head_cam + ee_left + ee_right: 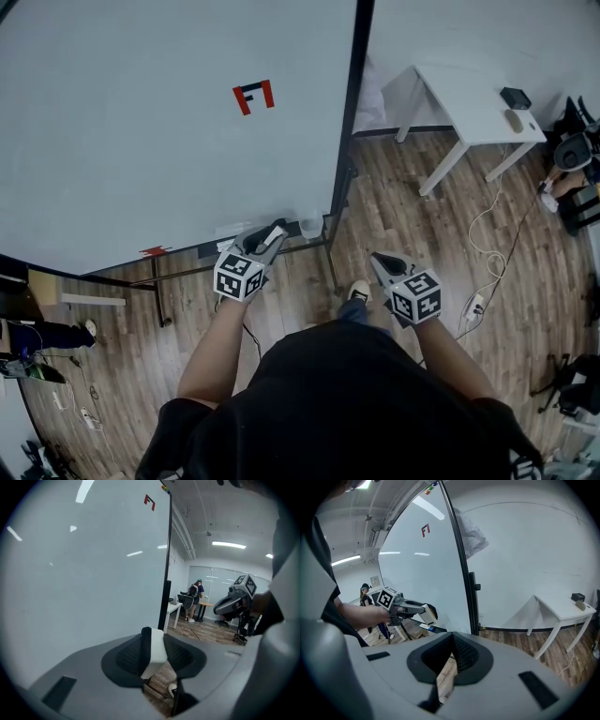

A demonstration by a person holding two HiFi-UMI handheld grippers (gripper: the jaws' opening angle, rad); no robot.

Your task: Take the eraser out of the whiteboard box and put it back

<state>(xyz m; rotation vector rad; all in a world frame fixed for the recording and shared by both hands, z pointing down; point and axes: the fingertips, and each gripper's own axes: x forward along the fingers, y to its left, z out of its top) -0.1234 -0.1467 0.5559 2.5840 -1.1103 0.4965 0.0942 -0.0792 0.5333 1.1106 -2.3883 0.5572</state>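
Clamping the eraser (154, 651) between its jaws, the left hand-held gripper (275, 232) hovers near the lower edge of the whiteboard (141, 141); the right hand-held gripper (451, 654) hangs apart over the floor (422, 220), jaws together on nothing.

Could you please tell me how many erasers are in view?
1: the eraser is clamped in the left gripper, by the whiteboard; others may be hidden.

Glossy whiteboard (141, 159), wood-grain plank floor (394, 216), smooth white-bodied eraser (157, 648)
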